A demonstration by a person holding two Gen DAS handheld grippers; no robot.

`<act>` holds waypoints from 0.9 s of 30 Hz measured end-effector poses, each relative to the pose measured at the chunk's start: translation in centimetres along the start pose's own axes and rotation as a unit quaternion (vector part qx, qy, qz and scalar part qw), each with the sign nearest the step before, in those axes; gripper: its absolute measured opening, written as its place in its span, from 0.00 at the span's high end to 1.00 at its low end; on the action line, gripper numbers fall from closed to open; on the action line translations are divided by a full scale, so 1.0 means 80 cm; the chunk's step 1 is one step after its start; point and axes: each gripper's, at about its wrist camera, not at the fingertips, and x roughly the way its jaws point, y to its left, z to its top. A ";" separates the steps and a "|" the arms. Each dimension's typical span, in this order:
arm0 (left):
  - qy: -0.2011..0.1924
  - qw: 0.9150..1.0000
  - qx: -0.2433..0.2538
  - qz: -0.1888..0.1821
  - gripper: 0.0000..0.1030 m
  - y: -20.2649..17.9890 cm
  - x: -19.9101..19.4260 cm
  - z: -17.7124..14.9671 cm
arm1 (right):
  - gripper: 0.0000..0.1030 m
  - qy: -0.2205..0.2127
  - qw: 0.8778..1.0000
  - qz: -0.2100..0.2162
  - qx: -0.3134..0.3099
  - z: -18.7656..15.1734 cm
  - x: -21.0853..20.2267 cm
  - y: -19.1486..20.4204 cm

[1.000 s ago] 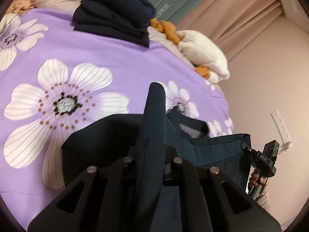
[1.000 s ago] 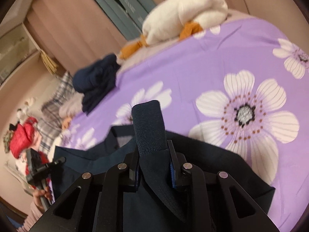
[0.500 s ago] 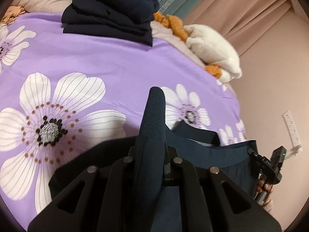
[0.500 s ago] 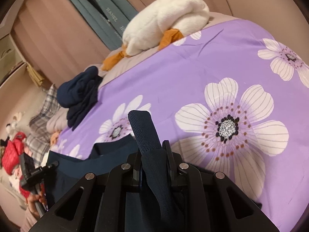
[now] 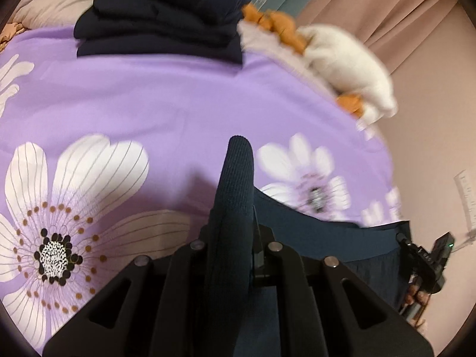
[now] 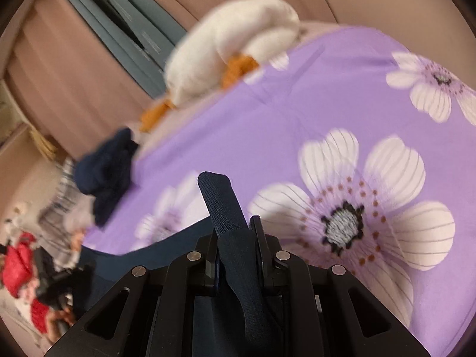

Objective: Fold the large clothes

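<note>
Left wrist view: the left gripper (image 5: 235, 238) is clamped tight on a ribbed band of the navy garment (image 5: 327, 238), which pokes up between the fingers. The rest of the fabric stretches off to the right, near edge of the purple flower bedspread (image 5: 178, 104), over to the right gripper (image 5: 428, 261) at the far right. A folded dark stack (image 5: 160, 20) sits far back, with the white plush toy (image 5: 351, 59) to its right.

Right wrist view: the right gripper (image 6: 235, 244) is also pinched shut on a ribbed strip of the garment (image 6: 148, 253), cloth trailing left.

Looks like a carry-over fold to me. I'd keep both corners level and taut, then lay them down together so the edge lands straight.
</note>
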 end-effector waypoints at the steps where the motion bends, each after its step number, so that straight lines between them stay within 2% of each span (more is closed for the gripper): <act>1: 0.012 1.000 -0.001 0.015 0.89 0.005 0.015 -0.003 | 0.83 0.007 1.000 -0.010 -0.001 -0.004 0.010 -0.002; 3: 0.024 0.999 -0.011 0.022 0.88 0.015 0.032 -0.007 | 0.83 0.009 1.000 -0.013 0.002 -0.011 0.019 -0.008; 5: 0.013 1.000 -0.024 0.011 0.82 0.028 0.039 -0.015 | 0.83 0.013 1.000 -0.016 0.009 -0.013 0.024 -0.015; 7: 0.008 0.999 -0.041 -0.006 0.81 0.039 0.037 -0.016 | 0.82 0.020 0.999 -0.012 0.023 -0.011 0.027 -0.023; 9: 0.005 0.999 -0.051 -0.003 0.73 0.043 0.029 -0.014 | 0.78 0.026 0.999 -0.008 0.035 -0.009 0.026 -0.028; 11: 0.002 0.999 -0.045 0.021 0.60 0.041 0.016 -0.012 | 0.59 0.018 0.999 -0.008 0.050 -0.007 0.016 -0.034; 13: -0.007 0.998 -0.035 0.057 0.50 0.040 -0.008 -0.008 | 0.47 -0.018 0.997 -0.003 0.070 -0.003 -0.011 -0.041; 16: -0.025 0.997 -0.023 0.072 0.49 0.049 -0.052 -0.010 | 0.47 -0.046 0.995 0.011 0.083 0.006 -0.052 -0.047; 18: -0.029 0.997 -0.019 0.068 0.49 0.053 -0.075 -0.017 | 0.47 -0.048 0.996 0.011 0.068 0.007 -0.075 -0.041; 20: -0.035 0.998 -0.015 0.058 0.50 0.055 -0.105 -0.033 | 0.47 -0.040 0.999 -0.002 0.028 -0.001 -0.102 -0.022; 22: -0.035 0.998 0.001 0.043 0.50 0.047 -0.131 -0.059 | 0.47 -0.036 0.999 -0.003 -0.010 -0.016 -0.122 -0.003; 27: -0.031 0.997 0.059 0.036 0.51 0.006 -0.172 -0.142 | 0.47 -0.011 0.998 0.002 -0.063 -0.060 -0.152 0.029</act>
